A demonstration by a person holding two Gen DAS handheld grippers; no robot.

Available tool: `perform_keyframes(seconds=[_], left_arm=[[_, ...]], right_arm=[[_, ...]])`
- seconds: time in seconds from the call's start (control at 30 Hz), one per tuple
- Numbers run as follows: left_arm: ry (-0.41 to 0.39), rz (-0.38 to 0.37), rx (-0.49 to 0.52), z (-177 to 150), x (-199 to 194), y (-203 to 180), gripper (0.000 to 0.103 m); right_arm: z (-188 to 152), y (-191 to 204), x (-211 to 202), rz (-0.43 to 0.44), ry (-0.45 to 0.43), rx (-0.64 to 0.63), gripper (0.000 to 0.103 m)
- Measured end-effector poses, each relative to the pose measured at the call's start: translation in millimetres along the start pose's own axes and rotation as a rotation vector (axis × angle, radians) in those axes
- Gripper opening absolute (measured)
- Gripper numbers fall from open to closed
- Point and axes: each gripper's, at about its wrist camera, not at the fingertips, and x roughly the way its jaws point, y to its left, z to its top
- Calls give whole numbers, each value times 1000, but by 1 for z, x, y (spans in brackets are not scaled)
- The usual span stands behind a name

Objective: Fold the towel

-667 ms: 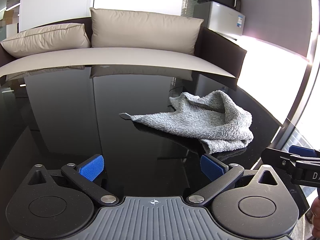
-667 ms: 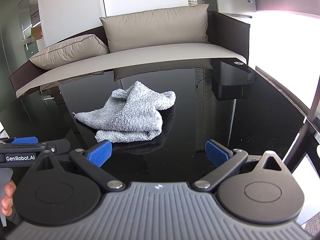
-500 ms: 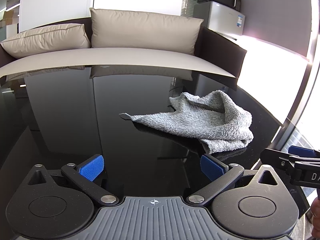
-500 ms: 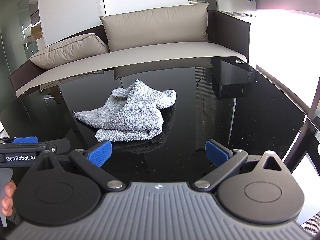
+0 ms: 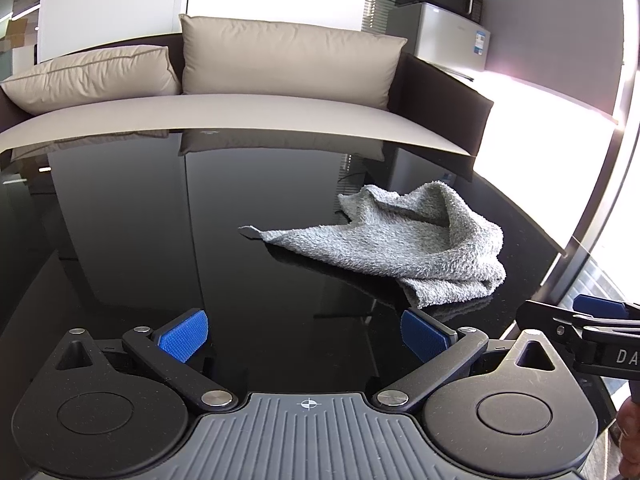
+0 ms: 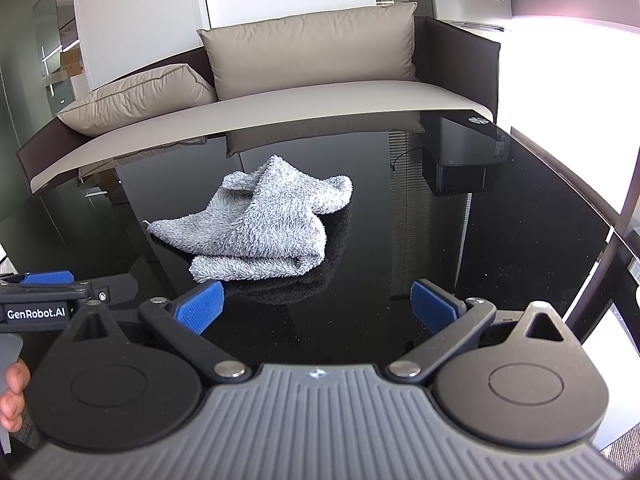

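While both claws, left claw (image 5: 304,334) and right claw (image 6: 316,307), sit wide open and empty, only the right view shows the towel's (image 6: 260,224) doubled near edge on the bench (image 6: 500,232).

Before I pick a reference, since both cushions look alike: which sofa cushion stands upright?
The right cushion, propped upright against the sofa's back. The left cushion lies flat on the seat.

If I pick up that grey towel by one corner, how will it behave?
Likely floppy: the grey towel lies crumpled in soft folds, so it should drape. On the glossy black table it may slide if pushed. Its thick terry pile probably grips well.
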Motion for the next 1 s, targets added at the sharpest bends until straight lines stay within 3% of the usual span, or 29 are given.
perform_keyframes(seconds=[1.0], left_arm=[[11,2,10,-1,2,-3,102]], right_arm=[[0,1,-1,9,2,-3,102]])
